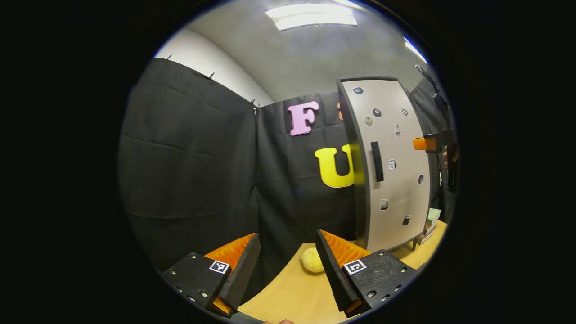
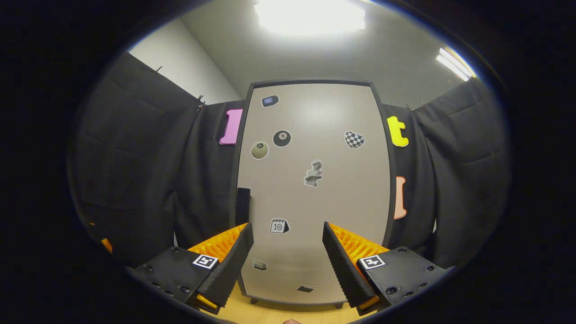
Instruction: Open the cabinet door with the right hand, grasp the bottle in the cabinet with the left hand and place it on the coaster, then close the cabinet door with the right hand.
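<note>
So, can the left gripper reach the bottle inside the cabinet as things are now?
Probably not yet. The cabinet door looks shut, its handle untouched, so it blocks the inside. The left gripper is open, above the table, off to the side.

Pale yellow fuzzy ball (image 1: 312, 260) on wooden tabletop (image 1: 288, 292), near black cloth wall (image 1: 189, 157). Stack of small boxes or books (image 1: 429, 225) at right edge, on tabletop; kind unclear. Cloth wall hung by clips along top edge, white wall (image 1: 211, 60) above it. Grey ceiling (image 2: 324, 49) with bright rectangular light panel (image 2: 310, 15); second strip light (image 2: 455, 63) toward right.
</note>
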A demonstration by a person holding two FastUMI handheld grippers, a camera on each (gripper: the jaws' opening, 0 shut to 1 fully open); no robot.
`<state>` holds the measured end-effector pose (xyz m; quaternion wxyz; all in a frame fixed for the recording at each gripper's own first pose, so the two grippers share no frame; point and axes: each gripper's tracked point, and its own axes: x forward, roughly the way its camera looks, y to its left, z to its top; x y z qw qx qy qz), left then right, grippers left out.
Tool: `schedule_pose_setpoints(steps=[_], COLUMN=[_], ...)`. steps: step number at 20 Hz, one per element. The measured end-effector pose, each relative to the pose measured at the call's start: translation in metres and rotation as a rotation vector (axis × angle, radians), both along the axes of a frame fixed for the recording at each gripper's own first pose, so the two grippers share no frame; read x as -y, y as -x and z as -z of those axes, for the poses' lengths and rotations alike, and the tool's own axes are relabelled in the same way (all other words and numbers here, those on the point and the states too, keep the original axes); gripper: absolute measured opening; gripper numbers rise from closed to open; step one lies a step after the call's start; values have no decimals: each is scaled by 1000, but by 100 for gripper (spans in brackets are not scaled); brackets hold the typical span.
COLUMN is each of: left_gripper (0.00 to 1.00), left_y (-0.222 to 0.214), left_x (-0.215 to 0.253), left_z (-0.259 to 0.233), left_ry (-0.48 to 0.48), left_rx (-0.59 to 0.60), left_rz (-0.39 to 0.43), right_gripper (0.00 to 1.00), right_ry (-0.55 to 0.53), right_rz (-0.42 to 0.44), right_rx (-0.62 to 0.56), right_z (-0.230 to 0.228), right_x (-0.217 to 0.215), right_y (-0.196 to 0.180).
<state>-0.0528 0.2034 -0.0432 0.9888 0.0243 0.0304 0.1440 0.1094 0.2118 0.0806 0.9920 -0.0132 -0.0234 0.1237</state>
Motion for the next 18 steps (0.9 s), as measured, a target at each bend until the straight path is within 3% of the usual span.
schedule_pose_setpoints(steps=[7,16,18], left_gripper=[74,73,73], left_y=[13,29,34], left_x=[-40,-82,-91], left_z=[21,46,52], left_ry=[-3,15,13], left_rx=[-24,-63,-72], left_rz=[-56,-134,-156], right_gripper=[98,98,94], right_ry=[-4,24,42], right_rz=[-19,-13,0], right_rx=[-8,-88,-97], right_z=[-10,10,14], right_x=[-50,-103,-110], right_y=[-35,-91,-101])
